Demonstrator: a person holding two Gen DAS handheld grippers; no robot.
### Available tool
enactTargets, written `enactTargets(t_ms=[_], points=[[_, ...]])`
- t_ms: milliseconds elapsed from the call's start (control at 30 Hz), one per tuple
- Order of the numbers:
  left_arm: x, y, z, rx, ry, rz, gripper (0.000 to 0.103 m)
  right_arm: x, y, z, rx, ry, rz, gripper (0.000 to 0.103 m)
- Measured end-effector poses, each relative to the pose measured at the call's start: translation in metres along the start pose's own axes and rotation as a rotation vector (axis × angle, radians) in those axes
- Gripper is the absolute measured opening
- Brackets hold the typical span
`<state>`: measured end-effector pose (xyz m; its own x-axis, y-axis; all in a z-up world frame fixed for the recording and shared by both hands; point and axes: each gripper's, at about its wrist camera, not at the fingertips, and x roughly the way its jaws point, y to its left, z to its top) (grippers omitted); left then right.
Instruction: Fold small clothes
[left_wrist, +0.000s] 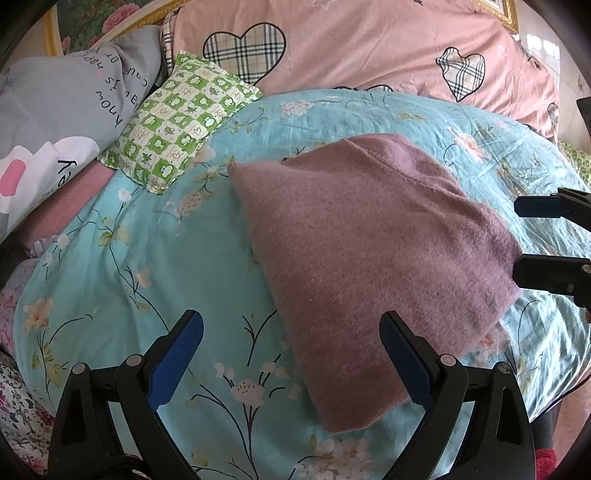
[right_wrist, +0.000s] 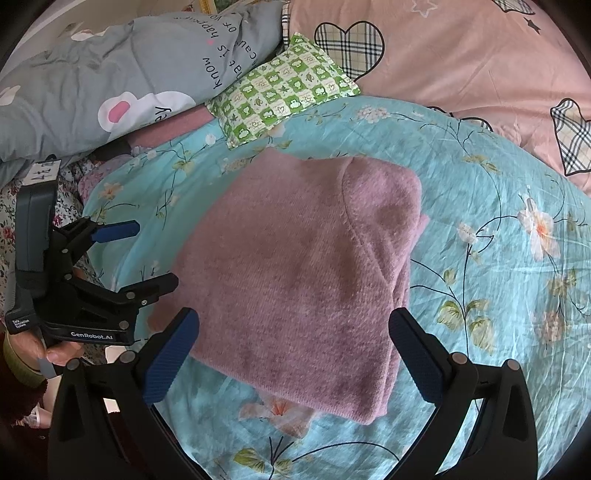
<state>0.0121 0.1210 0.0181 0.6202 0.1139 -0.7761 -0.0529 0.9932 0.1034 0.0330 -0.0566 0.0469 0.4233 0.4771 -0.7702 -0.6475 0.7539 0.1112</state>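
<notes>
A mauve knitted garment (left_wrist: 373, 266) lies folded into a compact rectangle on the turquoise floral bedspread (left_wrist: 140, 266); it also shows in the right wrist view (right_wrist: 295, 273). My left gripper (left_wrist: 291, 328) is open and empty, hovering over the garment's near left edge; it also shows at the left of the right wrist view (right_wrist: 155, 254). My right gripper (right_wrist: 295, 328) is open and empty above the garment's near edge; its fingers (left_wrist: 535, 206) show at the right of the left wrist view, beside the garment's right edge.
A green checked small pillow (left_wrist: 177, 118) lies at the far left of the bedspread. A grey printed quilt (left_wrist: 62, 96) is bunched at the left. A pink quilt with plaid hearts (left_wrist: 369, 44) lies behind. The bedspread (right_wrist: 498, 258) extends right of the garment.
</notes>
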Motion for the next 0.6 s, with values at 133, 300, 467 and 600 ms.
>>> enactTargets(t_ms=[133,300,467,600], points=[[-0.0010,0.0005,0.0017,0.004,-0.010,0.001,0.097,-0.0005,-0.0005,0.0026,0.003,-0.001,0.000,0.102],[0.0003,0.0030,0.0023,-0.001,-0.008,0.004,0.097,0.0013,-0.0015,0.0039,0.005,-0.003,0.007,0.102],[0.0002,0.0051,0.0024,-0.013,-0.007,0.004,0.097,0.0024,-0.0019,0.0043,0.005,-0.002,0.009,0.102],[0.0005,0.0059,0.0025,-0.020,-0.004,0.008,0.097,0.0025,-0.0026,0.0044,0.004,-0.003,0.012,0.102]])
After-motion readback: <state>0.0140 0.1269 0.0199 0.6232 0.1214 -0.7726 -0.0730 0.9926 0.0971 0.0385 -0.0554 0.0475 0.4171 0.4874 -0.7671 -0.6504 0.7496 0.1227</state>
